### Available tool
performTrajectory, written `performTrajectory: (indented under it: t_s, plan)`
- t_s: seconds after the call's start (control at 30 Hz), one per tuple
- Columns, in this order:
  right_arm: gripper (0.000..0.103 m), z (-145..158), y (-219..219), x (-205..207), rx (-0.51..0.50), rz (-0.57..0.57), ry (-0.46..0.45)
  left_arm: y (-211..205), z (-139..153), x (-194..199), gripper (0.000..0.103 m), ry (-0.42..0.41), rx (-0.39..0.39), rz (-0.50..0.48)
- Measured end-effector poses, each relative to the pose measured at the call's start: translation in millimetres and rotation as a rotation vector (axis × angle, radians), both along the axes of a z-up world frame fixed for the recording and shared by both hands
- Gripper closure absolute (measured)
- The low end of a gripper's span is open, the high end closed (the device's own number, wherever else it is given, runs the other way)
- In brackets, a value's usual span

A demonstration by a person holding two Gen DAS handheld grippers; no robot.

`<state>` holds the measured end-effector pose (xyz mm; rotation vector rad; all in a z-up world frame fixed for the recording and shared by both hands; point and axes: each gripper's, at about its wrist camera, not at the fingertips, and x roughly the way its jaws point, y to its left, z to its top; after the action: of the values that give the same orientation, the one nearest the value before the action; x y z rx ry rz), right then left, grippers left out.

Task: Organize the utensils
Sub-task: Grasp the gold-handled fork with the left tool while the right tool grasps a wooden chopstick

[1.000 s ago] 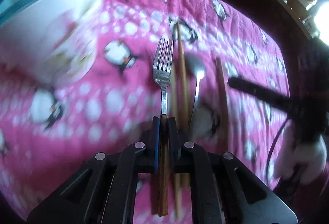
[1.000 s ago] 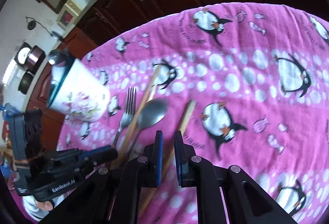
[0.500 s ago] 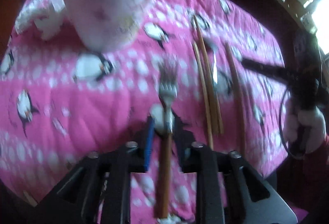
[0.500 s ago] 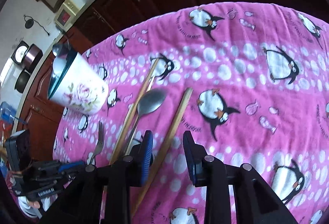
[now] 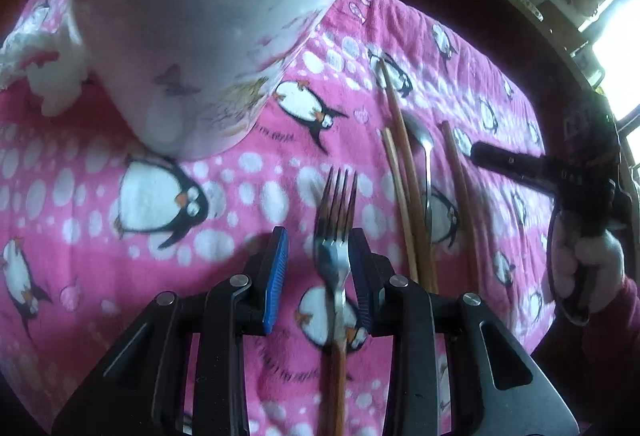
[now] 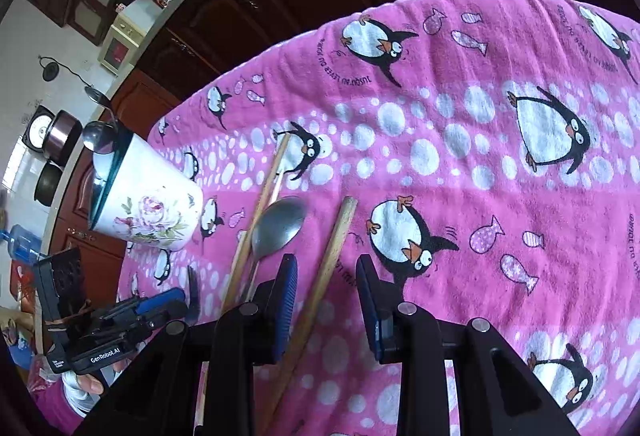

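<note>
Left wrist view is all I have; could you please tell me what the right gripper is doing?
Observer: The right gripper has open jaws straddling one chopstick, with the pads clear of it.
Operator: Thank you. Is anything in the cup?
Observer: Yes, the cup holds spoons that stick out past its rim.
Operator: And what lies to the right of that chopstick?
Observer: Only bare cloth.

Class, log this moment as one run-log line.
left gripper: opening, fork between jaws | right gripper: open, astride chopstick | cup: upright
</note>
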<state>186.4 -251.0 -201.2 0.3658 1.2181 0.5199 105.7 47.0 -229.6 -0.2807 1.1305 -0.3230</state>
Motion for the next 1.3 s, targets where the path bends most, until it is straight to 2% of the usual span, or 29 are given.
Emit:
performTrajectory:
  t_s: [0.23,0.47,0.5,0.57,0.7,0.73,0.77,0.83,1.0,1.3]
  plan:
    - [0.074,-10.8,4.8,4.3,0.015,0.009,0.025,-6.3,-1.6,3.9,0.067,-0.012,0.017,-0.004]
    - [0.074,-18.4,7.4,12.0,0.039,0.009,0.049,-19.7,-3.7,19.2,0.067,-0.035,0.003,-0.044]
    - [0.074,-19.8,7.9,14.3,0.045,0.007,0.053,-21.2,-4.1,20.1,0.068,-0.035,0.004,-0.051]
    - [0.074,-22.1,8.1,18.0,0.055,0.006,0.059,-22.4,-5.3,21.9,0.083,-0.028,0.002,-0.053]
    - [0.074,-25.3,7.9,25.3,0.086,-0.004,0.069,-23.0,-5.2,21.4,0.083,-0.028,0.003,-0.052]
    - [0.081,-24.6,9.3,26.0,0.063,-0.003,0.062,-23.2,-4.6,20.4,0.083,-0.029,0.005,-0.054]
    - [0.093,-23.8,9.9,25.7,0.034,0.001,0.054,-23.3,-3.4,18.9,0.083,-0.03,0.004,-0.053]
    - [0.093,-16.9,11.8,22.0,-0.009,0.016,0.015,-21.5,-0.8,15.0,0.084,-0.034,0.001,-0.048]
    - [0.093,13.0,10.1,7.1,-0.006,0.015,-0.085,-12.6,14.3,2.5,0.084,-0.062,-0.011,-0.023]
    - [0.095,78.7,16.3,-18.0,0.004,0.054,-0.254,1.6,68.9,-20.6,0.085,-0.199,-0.022,0.01]
